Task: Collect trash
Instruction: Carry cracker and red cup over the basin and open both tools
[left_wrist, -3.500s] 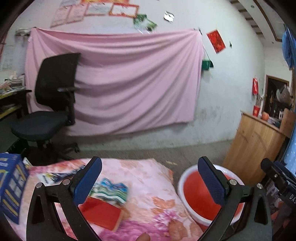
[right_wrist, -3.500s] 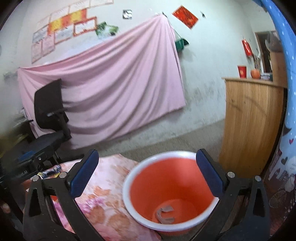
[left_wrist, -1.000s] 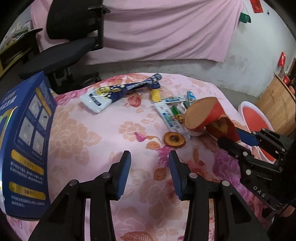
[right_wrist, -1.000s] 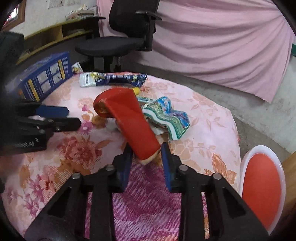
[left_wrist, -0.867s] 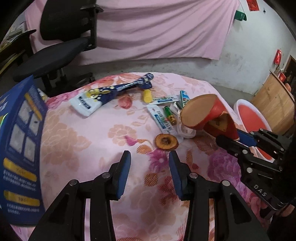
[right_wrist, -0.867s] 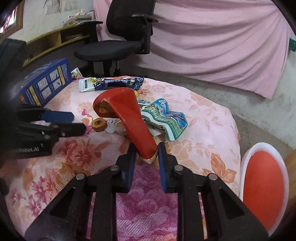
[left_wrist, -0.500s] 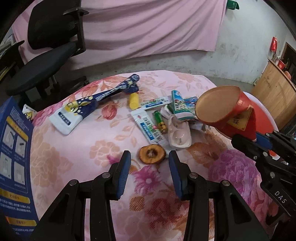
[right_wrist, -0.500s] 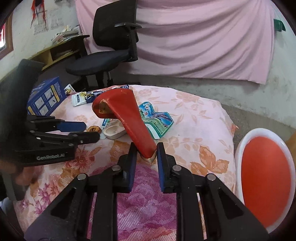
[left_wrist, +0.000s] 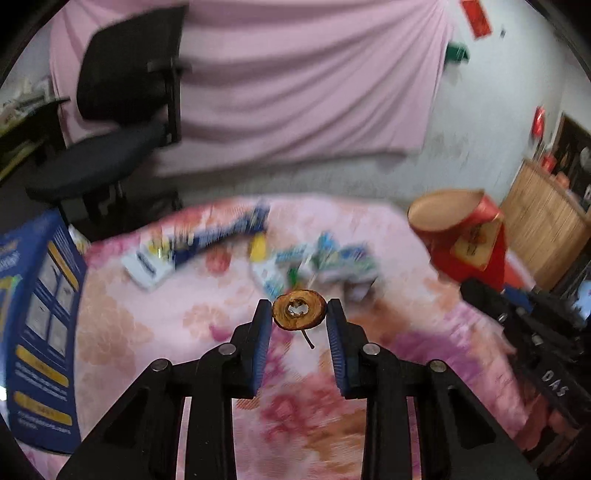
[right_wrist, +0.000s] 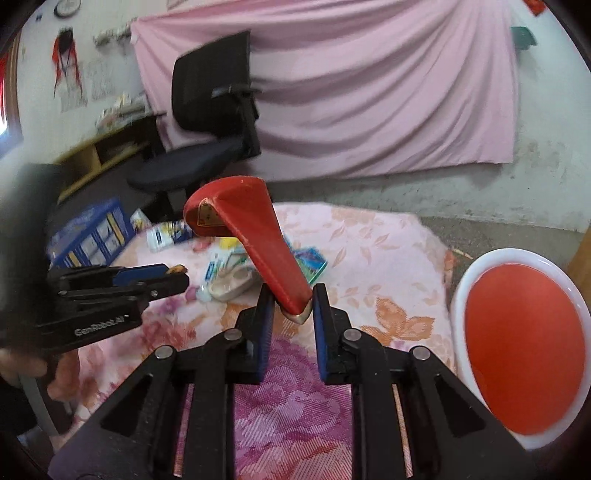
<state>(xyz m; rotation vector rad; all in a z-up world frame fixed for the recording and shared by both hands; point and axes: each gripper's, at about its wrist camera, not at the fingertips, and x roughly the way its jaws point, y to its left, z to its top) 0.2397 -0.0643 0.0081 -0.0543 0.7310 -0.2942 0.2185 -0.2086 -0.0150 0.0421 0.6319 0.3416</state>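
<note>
A brown dried fruit slice (left_wrist: 300, 314) with a thin stem hangs above the floral cloth between the blue pads of my left gripper (left_wrist: 298, 307). Its jaws are closing and the pads press the slice's edges. My right gripper (right_wrist: 293, 295) is shut on the flattened base of a crushed red paper cup (right_wrist: 251, 229), which it holds up above the table. The left wrist view shows that cup (left_wrist: 461, 236) at the right. In the right wrist view my left gripper (right_wrist: 177, 275) is at the left, a hand behind it.
Toothpaste tubes, a blue-green packet (right_wrist: 308, 264) and a white case (right_wrist: 231, 282) lie on the pink cloth. A blue box (left_wrist: 40, 314) stands at the left edge. The red bucket's white rim (right_wrist: 456, 306) is beside the table on the right. An office chair (left_wrist: 122, 140) stands behind, a wooden cabinet (left_wrist: 543, 221) far right.
My left gripper has come down around the brown slice, closed on it and lifted it off the cloth. The right gripper has risen a little with the red cup.
</note>
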